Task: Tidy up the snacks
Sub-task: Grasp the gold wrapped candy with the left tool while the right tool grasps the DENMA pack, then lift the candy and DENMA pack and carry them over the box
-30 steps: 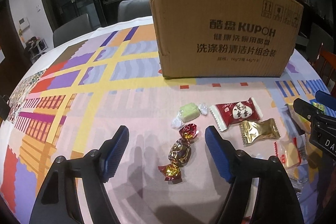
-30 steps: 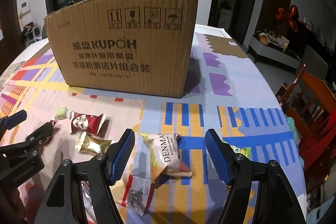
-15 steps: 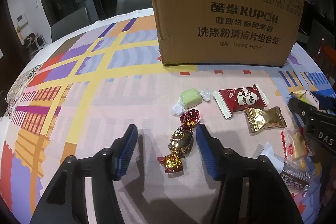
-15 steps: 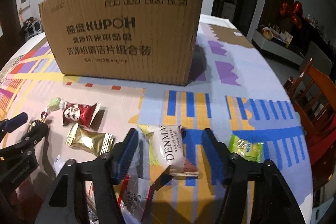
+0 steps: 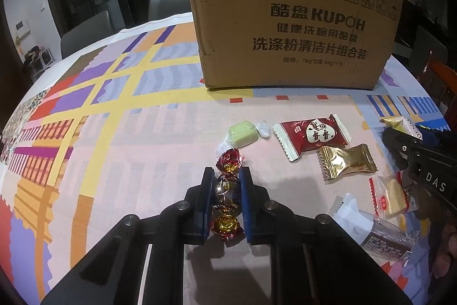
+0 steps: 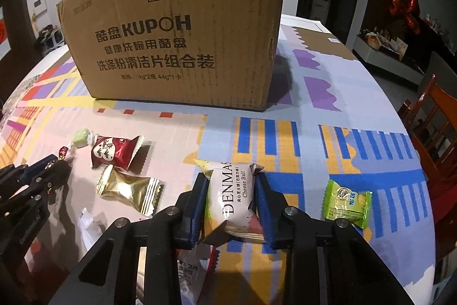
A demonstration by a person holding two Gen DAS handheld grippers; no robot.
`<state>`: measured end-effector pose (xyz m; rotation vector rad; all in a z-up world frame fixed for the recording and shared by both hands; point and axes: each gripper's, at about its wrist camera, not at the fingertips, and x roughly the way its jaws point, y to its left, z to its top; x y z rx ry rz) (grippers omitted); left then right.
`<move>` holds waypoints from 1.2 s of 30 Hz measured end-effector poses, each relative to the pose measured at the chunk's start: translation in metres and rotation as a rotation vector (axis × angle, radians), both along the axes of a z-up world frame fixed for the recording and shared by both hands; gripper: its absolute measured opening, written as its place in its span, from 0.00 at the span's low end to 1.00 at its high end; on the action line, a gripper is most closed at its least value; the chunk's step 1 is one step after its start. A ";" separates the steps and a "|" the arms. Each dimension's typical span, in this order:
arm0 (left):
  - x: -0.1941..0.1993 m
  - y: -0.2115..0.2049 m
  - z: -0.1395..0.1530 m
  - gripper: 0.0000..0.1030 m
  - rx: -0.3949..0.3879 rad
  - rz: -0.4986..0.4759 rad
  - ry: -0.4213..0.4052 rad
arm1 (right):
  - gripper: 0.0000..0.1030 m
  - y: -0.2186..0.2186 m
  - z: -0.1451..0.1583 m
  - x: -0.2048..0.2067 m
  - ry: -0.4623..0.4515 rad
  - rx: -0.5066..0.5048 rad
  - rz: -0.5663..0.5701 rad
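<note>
My left gripper (image 5: 226,173) is shut on a twist-wrapped candy in brown and gold foil (image 5: 227,190) that lies on the tablecloth, its red-gold ends sticking out front and back. The jaws of my right gripper (image 6: 231,177) are closing, and both blue pads touch the sides of a white Denmas cheese ball packet (image 6: 231,199). A tall cardboard box (image 5: 285,27) stands behind the snacks. Loose between the grippers lie a green candy (image 5: 242,133), a red packet (image 5: 312,136) and a gold packet (image 5: 345,162).
A green packet (image 6: 347,203) lies right of the right gripper. A clear packet with a yellow cake (image 5: 391,196) and a brown bar (image 5: 380,236) lie near the table's front. The round table has a patterned cloth (image 5: 114,110). A wooden chair (image 6: 428,116) stands at the right edge.
Both grippers have narrowed from wide open. The left one has come down onto the foil candy, the right one onto the Denmas packet. Neither hand has shifted much.
</note>
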<state>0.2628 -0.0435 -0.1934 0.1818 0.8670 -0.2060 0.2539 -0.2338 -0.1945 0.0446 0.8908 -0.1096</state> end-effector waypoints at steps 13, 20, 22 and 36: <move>-0.003 -0.002 0.015 0.18 -0.005 0.002 -0.019 | 0.33 0.000 0.013 -0.004 -0.024 0.002 -0.008; -0.005 -0.002 0.027 0.18 -0.011 0.007 -0.031 | 0.33 0.000 0.026 -0.005 -0.042 0.008 -0.009; -0.005 -0.002 0.030 0.18 -0.014 0.010 -0.035 | 0.33 -0.001 0.029 -0.005 -0.046 0.009 -0.010; -0.003 -0.006 0.052 0.18 -0.035 0.017 -0.057 | 0.33 -0.005 0.055 -0.008 -0.085 0.017 -0.019</move>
